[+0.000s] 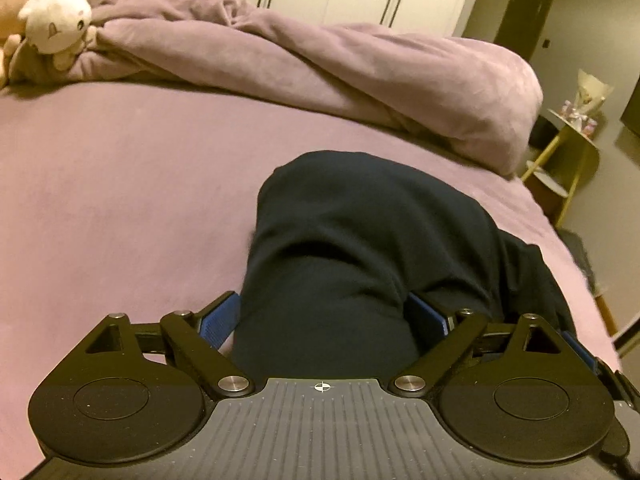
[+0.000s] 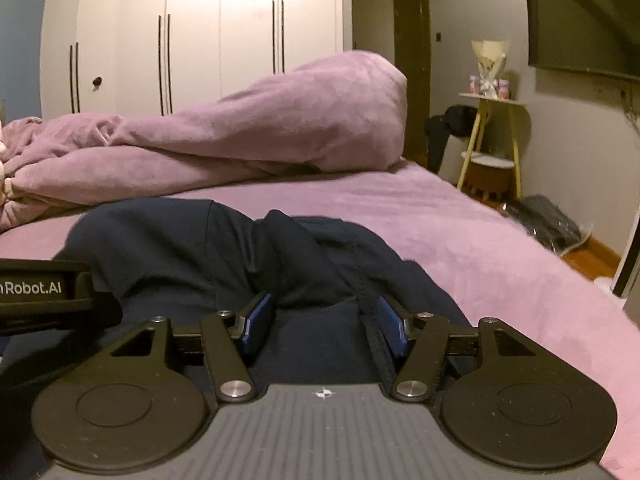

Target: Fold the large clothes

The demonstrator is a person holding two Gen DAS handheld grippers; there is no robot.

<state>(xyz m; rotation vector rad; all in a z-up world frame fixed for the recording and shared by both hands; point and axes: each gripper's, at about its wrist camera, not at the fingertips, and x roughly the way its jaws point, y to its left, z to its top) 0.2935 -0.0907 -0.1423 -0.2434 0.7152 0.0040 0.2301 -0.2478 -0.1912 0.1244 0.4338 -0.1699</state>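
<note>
A dark navy garment (image 1: 360,232) lies bunched on the pink bed sheet (image 1: 120,200). My left gripper (image 1: 324,320) stands open, its blue pads (image 1: 218,322) wide apart with a thick fold of the garment between them. In the right wrist view the same garment (image 2: 192,248) lies bunched in front. My right gripper (image 2: 324,326) is open too, its blue pads (image 2: 256,322) on either side of a fold with a seam. The left gripper's body (image 2: 44,300) shows at the left edge, close beside the right one.
A rolled purple duvet (image 1: 320,68) lies across the far side of the bed (image 2: 460,232). Plush toys (image 1: 56,16) sit at the far left. A small yellow-legged side table (image 2: 492,136) stands past the bed's right edge. Wardrobe doors (image 2: 200,40) stand behind.
</note>
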